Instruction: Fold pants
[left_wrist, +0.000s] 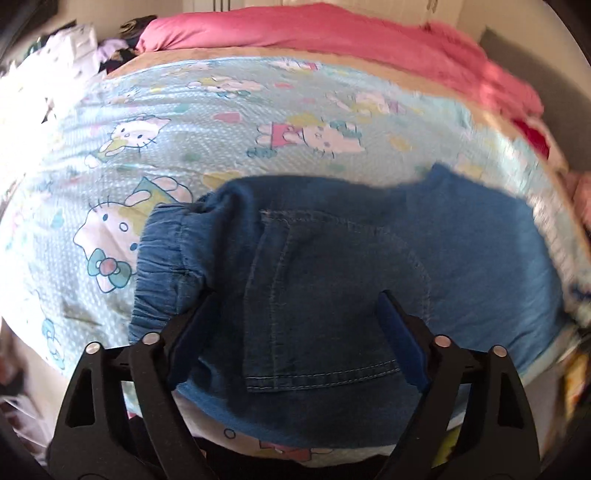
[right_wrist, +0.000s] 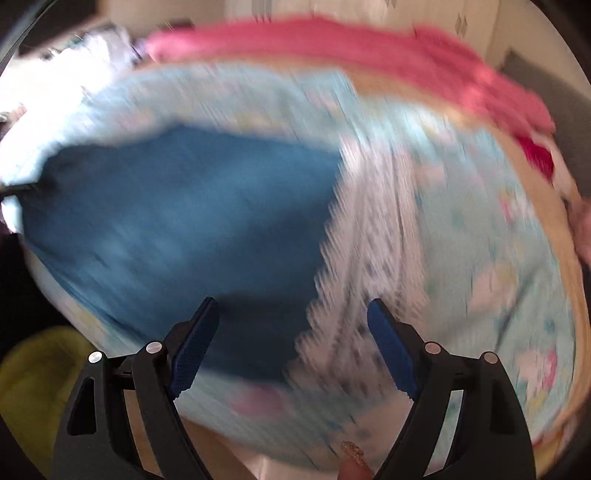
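Blue denim pants (left_wrist: 351, 258) lie folded on a light blue cartoon-cat bedsheet (left_wrist: 207, 122), elastic waistband at the left and a back pocket facing up. My left gripper (left_wrist: 295, 299) is open just above the pants near the pocket, holding nothing. In the blurred right wrist view the pants (right_wrist: 177, 218) lie to the left. My right gripper (right_wrist: 291, 306) is open and empty over the pants' right edge and the sheet (right_wrist: 461, 236).
A pink blanket (left_wrist: 332, 33) lies along the far side of the bed, also in the right wrist view (right_wrist: 332, 48). White and dark clothes (left_wrist: 77, 48) are piled at the far left. A yellow-green object (right_wrist: 33, 369) sits below the bed's near left edge.
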